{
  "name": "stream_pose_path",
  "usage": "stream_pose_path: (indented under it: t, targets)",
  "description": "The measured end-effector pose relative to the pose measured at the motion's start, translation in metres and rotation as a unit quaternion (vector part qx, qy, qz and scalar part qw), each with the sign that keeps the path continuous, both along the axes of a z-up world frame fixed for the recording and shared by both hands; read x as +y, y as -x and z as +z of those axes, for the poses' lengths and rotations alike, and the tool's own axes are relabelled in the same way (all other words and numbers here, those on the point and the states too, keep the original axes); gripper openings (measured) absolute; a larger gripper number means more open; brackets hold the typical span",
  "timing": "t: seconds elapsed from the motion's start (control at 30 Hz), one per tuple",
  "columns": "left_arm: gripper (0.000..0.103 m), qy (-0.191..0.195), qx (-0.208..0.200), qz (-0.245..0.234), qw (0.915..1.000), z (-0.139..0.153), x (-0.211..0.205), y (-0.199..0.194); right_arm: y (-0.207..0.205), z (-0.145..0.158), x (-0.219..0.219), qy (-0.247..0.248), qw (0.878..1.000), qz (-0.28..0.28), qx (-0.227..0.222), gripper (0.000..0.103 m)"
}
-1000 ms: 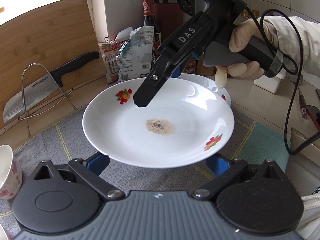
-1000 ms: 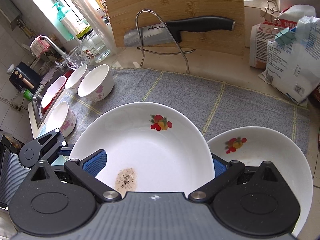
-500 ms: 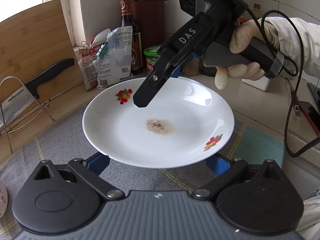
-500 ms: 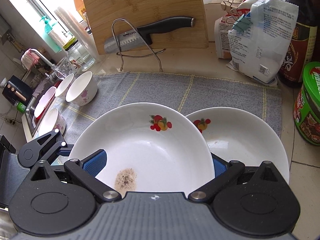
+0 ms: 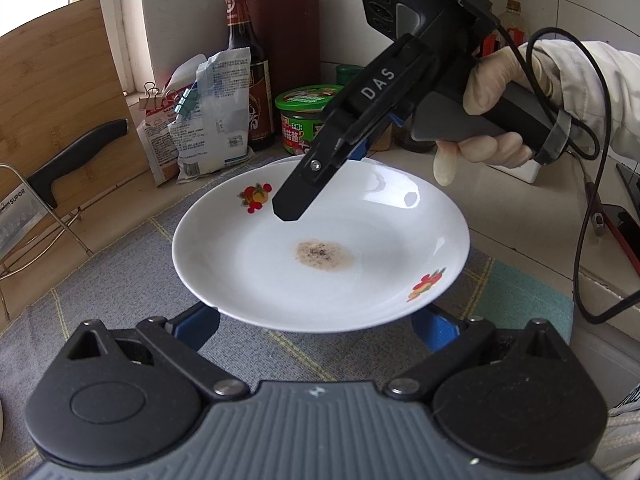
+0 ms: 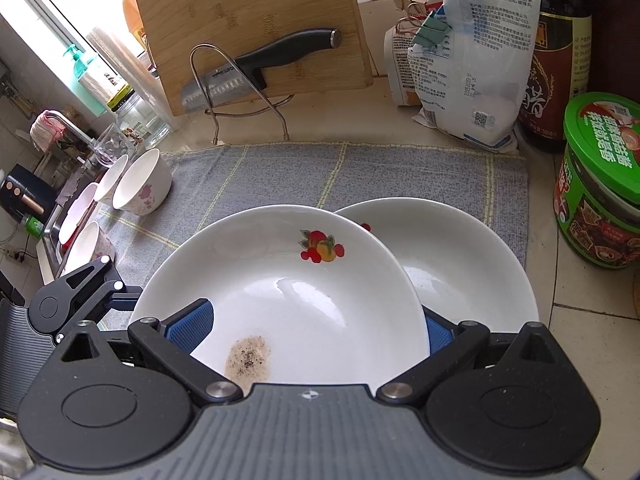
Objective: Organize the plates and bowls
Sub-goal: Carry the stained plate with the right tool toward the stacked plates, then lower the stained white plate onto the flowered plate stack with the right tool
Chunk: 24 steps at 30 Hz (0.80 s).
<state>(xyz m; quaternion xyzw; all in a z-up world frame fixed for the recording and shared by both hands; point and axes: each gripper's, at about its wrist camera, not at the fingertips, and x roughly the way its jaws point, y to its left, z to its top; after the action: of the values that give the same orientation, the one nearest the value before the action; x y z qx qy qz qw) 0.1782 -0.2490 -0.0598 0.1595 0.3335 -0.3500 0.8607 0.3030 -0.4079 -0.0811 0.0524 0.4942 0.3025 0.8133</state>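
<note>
Your left wrist camera sits close behind the stained plate [image 5: 320, 256], looking across it toward the corner bottles and your other gripper [image 5: 320, 176]. Your right wrist camera looks steeply down over the same plate [image 6: 288, 300] toward the cutting board [image 6: 256, 32]. Both share the plate and grey mat [image 6: 320, 176].

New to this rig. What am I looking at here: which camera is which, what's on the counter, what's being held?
There is no robot arm: a person holds a hand-held gripper in each hand, each with a fisheye camera looking along its fingers.

The left camera shows the right hand-held gripper, gripped by a gloved hand, with one finger over the stained plate. The left hand-held gripper sits at that plate's near rim, though its contact is hidden.

The right camera looks down on the same plate, held above a second plate on the grey mat. Bowls stand at the mat's left edge, beside a cutting board and knife.
</note>
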Motion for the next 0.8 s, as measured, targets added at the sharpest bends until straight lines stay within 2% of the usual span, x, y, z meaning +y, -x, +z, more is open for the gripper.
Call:
stream_pose_path:
  t: [0.8]
  targets:
    - [0.101,-0.016,-0.01,-0.016,0.9997,-0.006,-0.013,-0.008,-0.006,-0.008,-0.016,0.01,1.0,-0.013,0.0,0.103]
